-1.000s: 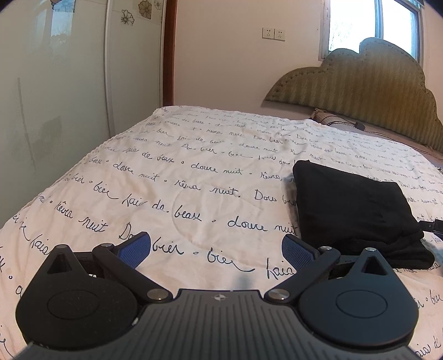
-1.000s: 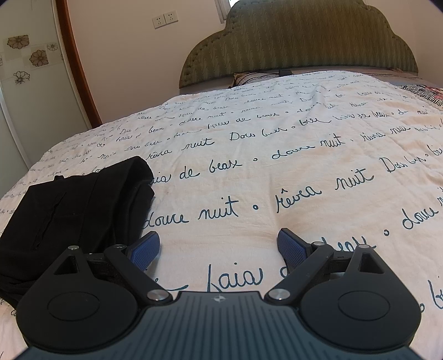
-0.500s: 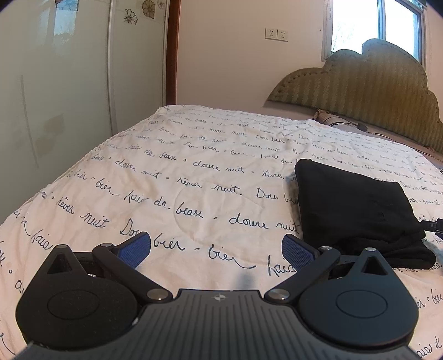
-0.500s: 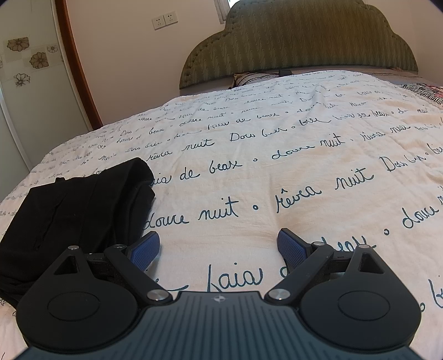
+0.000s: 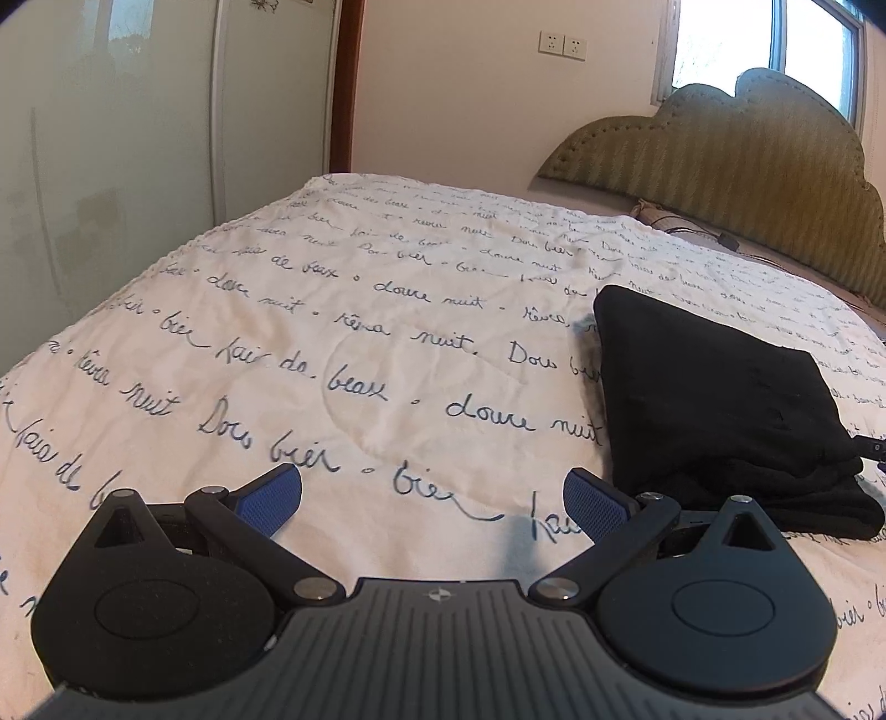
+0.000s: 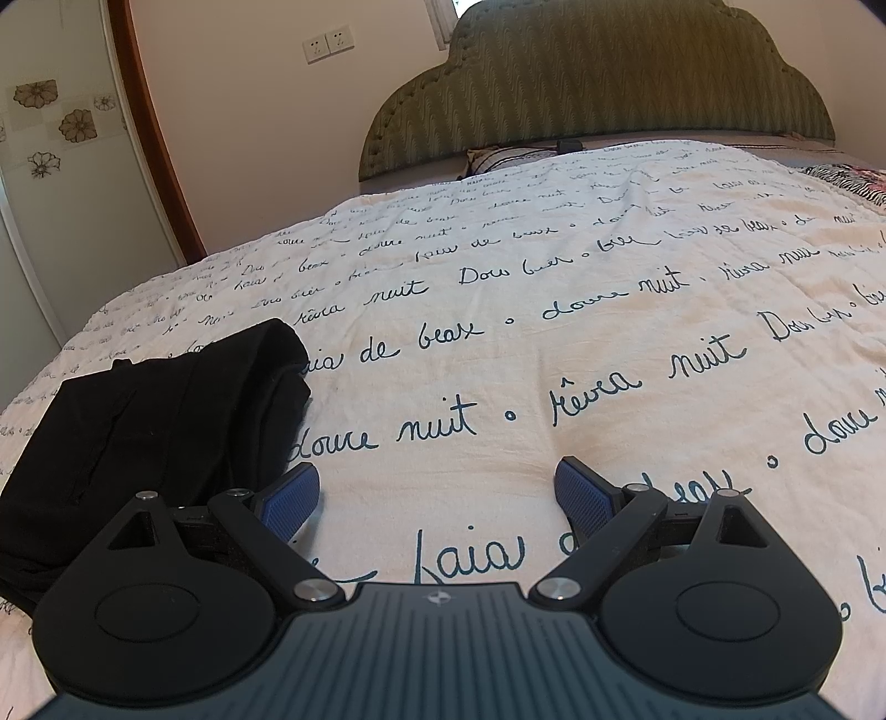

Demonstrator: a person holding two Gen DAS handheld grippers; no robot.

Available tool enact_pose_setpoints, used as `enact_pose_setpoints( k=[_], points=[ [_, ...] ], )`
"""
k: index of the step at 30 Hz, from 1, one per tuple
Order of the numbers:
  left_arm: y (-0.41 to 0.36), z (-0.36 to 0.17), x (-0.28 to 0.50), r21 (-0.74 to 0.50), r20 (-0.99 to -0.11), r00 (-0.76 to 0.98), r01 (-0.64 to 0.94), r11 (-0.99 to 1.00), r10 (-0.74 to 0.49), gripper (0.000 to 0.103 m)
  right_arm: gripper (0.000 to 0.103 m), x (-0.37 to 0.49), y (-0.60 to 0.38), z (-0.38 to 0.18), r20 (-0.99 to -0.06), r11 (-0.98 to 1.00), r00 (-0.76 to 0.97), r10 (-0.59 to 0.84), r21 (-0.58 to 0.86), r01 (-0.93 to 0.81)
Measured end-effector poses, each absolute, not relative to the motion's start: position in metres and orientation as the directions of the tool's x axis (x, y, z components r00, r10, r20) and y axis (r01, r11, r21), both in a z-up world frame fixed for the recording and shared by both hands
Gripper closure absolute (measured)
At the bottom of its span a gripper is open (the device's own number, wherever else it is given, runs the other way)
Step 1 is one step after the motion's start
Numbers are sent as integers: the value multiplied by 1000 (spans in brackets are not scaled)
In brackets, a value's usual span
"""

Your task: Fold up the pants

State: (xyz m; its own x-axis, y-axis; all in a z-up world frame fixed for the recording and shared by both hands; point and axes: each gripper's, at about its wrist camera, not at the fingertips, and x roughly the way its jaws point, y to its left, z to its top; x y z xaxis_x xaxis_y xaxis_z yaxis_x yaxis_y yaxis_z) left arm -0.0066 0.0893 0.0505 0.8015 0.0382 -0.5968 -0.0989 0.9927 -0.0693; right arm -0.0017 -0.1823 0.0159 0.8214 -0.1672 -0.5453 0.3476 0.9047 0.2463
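Note:
The black pants [image 5: 720,404] lie folded into a compact rectangle on the bed. In the left wrist view they sit to the right of my left gripper [image 5: 432,498], which is open and empty over bare bedspread. In the right wrist view the pants [image 6: 144,426] lie at the left, just beyond the left finger of my right gripper [image 6: 437,493], which is open, empty and not touching them.
The bed has a cream bedspread [image 5: 360,354] printed with dark script. A green padded headboard [image 6: 598,83] and a pillow [image 6: 509,155] stand at the far end. A wardrobe [image 5: 111,166] stands left of the bed. A window [image 5: 764,44] is above the headboard.
The left wrist view has shifted slightly, so the wardrobe looks closer. The right gripper has barely moved. Both grippers stay open and the pants have not moved.

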Motion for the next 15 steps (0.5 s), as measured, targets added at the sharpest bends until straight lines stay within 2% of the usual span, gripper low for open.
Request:
enact_pose_setpoints(
  k=[15],
  points=[
    [90,33,12,-68,-619,785,-109,992,43,1,10,-2,-181,16,-548,906,819,-173,238,350]
  ],
)
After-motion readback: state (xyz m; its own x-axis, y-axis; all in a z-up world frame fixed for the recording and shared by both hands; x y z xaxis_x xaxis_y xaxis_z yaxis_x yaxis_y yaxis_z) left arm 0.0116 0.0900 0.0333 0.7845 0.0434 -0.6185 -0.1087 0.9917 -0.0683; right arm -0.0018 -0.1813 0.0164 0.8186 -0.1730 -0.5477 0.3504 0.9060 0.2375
